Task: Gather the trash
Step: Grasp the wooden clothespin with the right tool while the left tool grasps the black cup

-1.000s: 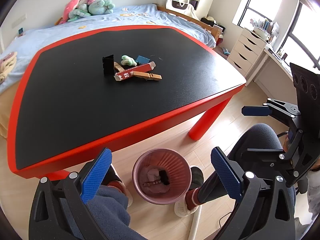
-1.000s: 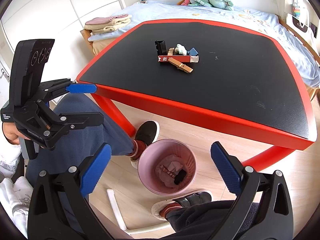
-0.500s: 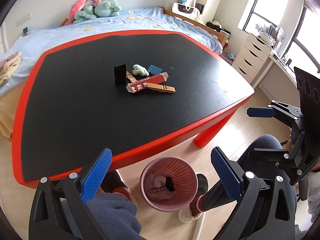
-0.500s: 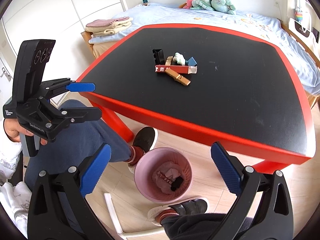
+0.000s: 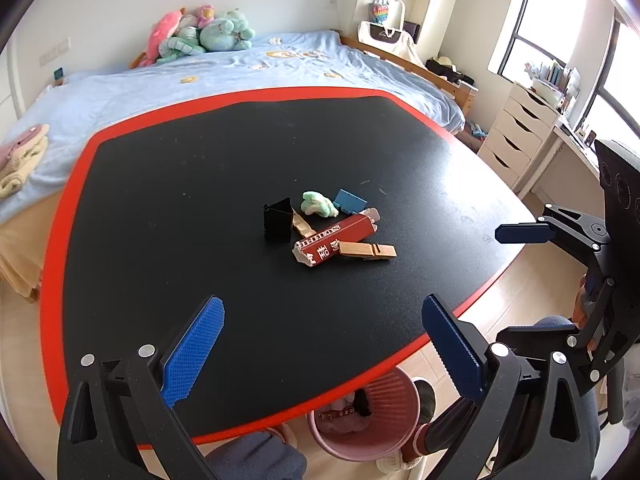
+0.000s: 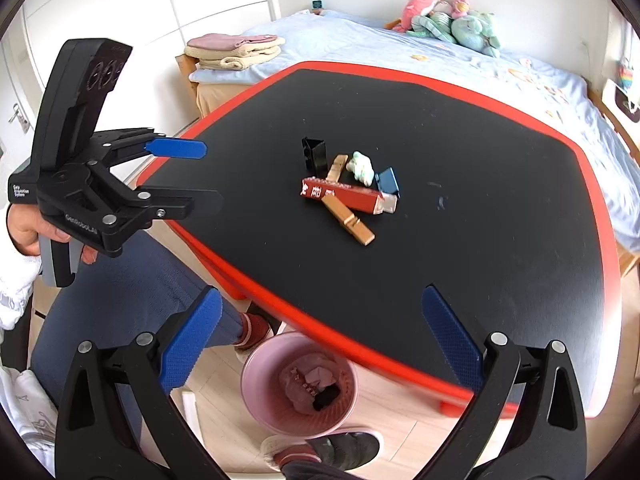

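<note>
Red-rimmed black table [image 5: 168, 216] fills the view, with the pink bin [image 6: 260, 396] on the floor under its near edge. Both tongs, left gripper [image 5: 324, 356] and right gripper [image 6: 320, 344], hang released and empty. The trash sits mid-table: red carton [image 5: 340, 240], wooden clothespin [image 5: 368, 249], black clip [image 5: 277, 222]

A blue-sheeted bed [image 5: 248, 76] with plush toys [image 5: 196, 34] sits behind the red-rimmed worktop [image 5: 60, 216]; white drawers [image 5: 516, 128] stand under bright windows [image 5: 532, 28].

Bedroom, bed [image 5: 248, 76] (plush toys [image 5: 200, 34]), drawer chest [image 5: 520, 128]
</note>
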Motion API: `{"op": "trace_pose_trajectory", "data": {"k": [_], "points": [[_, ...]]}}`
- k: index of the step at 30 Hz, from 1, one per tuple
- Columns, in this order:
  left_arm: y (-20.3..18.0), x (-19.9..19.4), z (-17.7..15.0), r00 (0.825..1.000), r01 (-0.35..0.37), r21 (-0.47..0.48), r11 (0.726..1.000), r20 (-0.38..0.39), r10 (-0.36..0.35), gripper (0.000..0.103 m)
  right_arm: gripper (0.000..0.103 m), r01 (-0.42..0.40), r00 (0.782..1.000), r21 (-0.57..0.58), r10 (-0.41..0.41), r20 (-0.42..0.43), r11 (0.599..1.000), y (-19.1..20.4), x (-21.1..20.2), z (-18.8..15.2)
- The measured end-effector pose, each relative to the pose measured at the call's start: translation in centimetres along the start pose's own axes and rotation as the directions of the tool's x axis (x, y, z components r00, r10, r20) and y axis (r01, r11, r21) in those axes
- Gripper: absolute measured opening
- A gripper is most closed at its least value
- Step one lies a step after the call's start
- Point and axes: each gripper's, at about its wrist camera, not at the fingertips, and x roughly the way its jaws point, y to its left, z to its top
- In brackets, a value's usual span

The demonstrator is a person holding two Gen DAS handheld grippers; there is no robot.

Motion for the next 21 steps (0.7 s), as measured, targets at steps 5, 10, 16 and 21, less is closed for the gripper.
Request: {"op": "trace_pose_trajectory", "data": {"k": [5, 10, 16, 21], "points": [[0.9, 1.7, 1.6, 1.000, -0.014, -0.001, 1.000, -0.006, 0.014, 0.095, 0.098, -0.006, 1.000, -0.059, 0.006, -0.010, 0.998, -0.5, 1.5, 1.7], [1.9, 3.5, 3.0, 1.000, -0.024, -0.017, 1.000, -0.015, 0.024, 0.095, 0.098, -0.019, 0.999, -0.104, 0.015, -0.043, 0.994, -1.3, 3.6, 2.9], [2.8, 5.3, 3.8, 0.999, -0.037, -0.047, 0.998, -0.028, 0.036, 0.095, 0.093, -0.041, 0.996, -0.125, 0.031, -0.082, 0.991, -2.1, 5.9, 3.7], [3.0, 6.6, 4.1, 0.999, -0.038, -0.058, 0.998, -0.039, 0.036, 0.095, 0.077, -0.063, 0.992, -0.138, 0.048, -0.114, 0.988, -2.4, 7.4, 4.0]]}}
